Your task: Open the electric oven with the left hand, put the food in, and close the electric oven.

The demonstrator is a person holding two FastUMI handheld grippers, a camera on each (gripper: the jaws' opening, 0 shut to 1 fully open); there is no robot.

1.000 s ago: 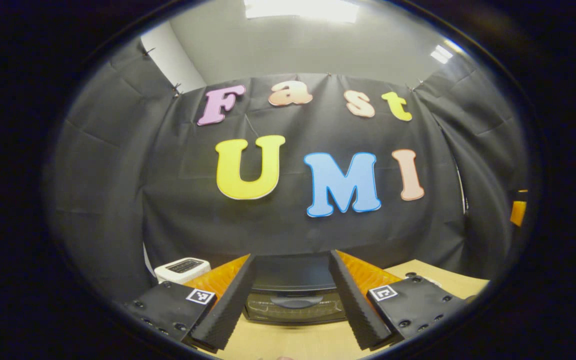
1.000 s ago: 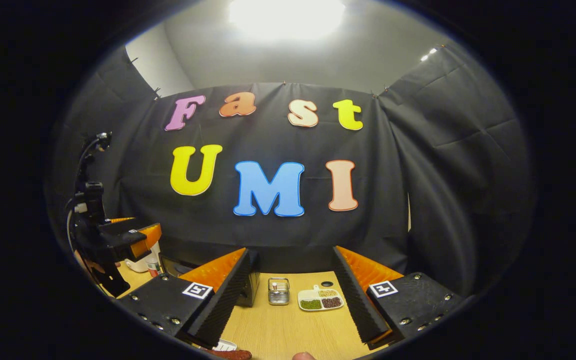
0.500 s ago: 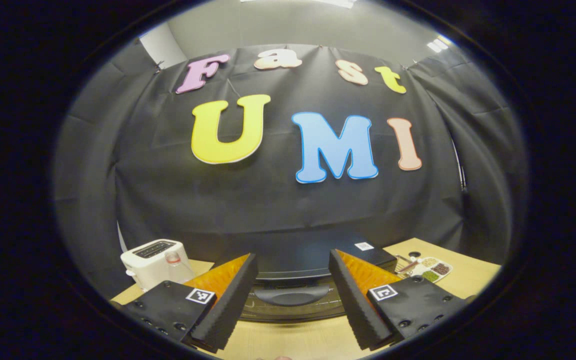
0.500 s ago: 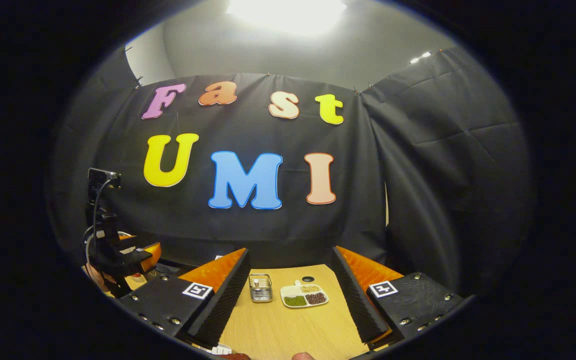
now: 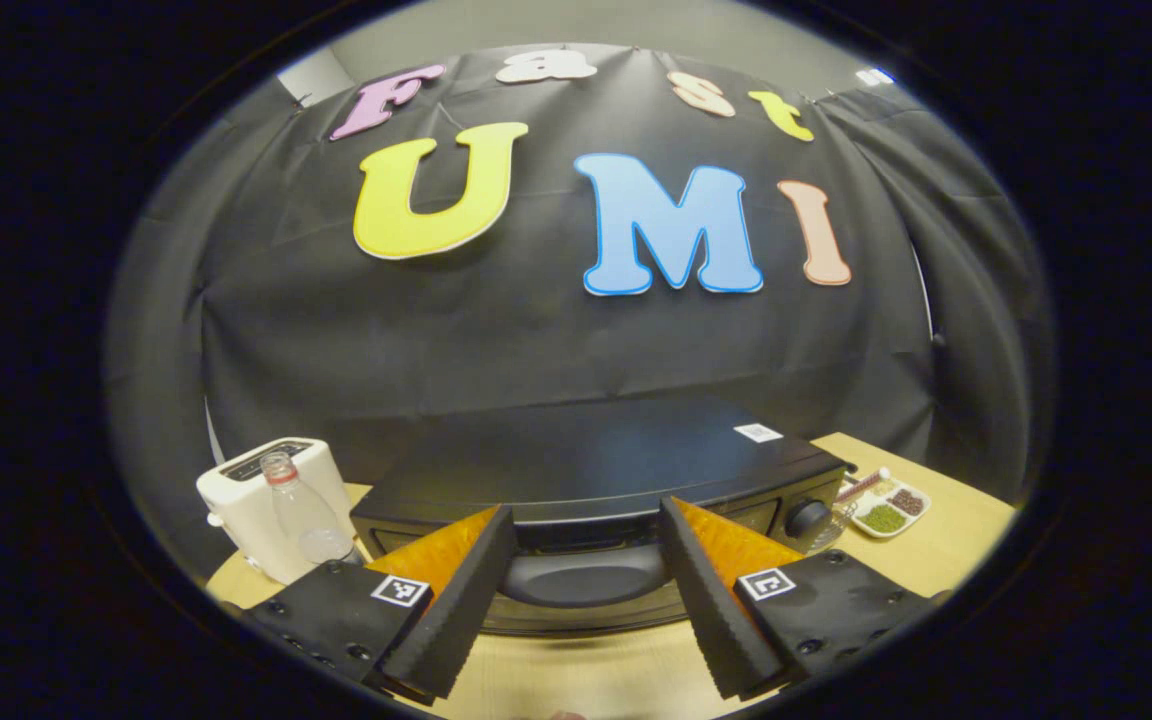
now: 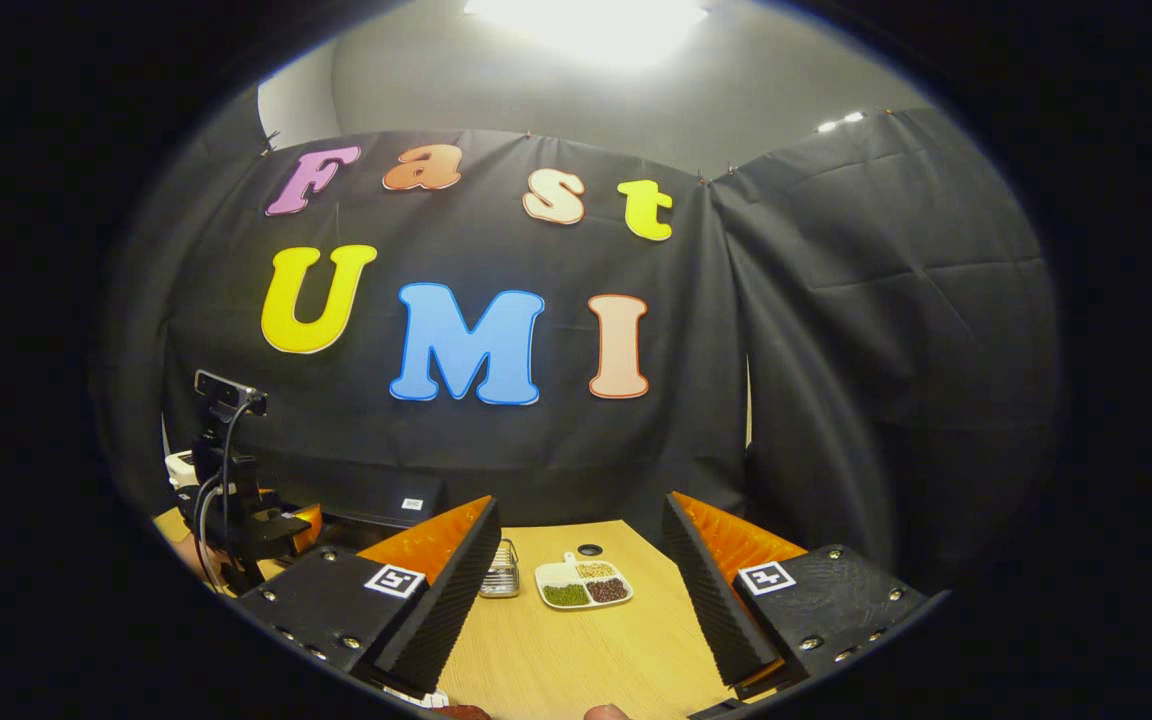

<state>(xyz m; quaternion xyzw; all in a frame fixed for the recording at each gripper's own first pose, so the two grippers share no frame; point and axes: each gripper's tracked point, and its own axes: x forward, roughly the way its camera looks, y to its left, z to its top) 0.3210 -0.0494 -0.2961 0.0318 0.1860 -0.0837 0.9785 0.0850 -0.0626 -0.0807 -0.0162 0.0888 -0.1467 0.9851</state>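
The black electric oven (image 5: 586, 460) stands on the wooden table with its door shut. Its curved handle (image 5: 581, 578) shows between the fingers of my left gripper (image 5: 586, 512), which is open and close in front of it, holding nothing. A knob (image 5: 808, 517) sits on the oven's right side. My right gripper (image 6: 581, 505) is open over the table with nothing in it. In the right gripper view the left gripper (image 6: 266, 525) shows at far left, beside the oven's top (image 6: 376, 500). A reddish-brown piece of food (image 6: 458, 712) peeks in at the bottom edge.
A white toaster (image 5: 246, 495) and a clear plastic bottle (image 5: 301, 510) stand left of the oven. A divided white dish of beans (image 6: 581, 585) and a small metal holder (image 6: 503, 570) sit on the table (image 6: 586, 660) right of the oven.
My left gripper has moved in toward the oven and tipped down, so the oven and its handle look much larger. The right gripper's view has drifted slightly rightward. Both stay open.
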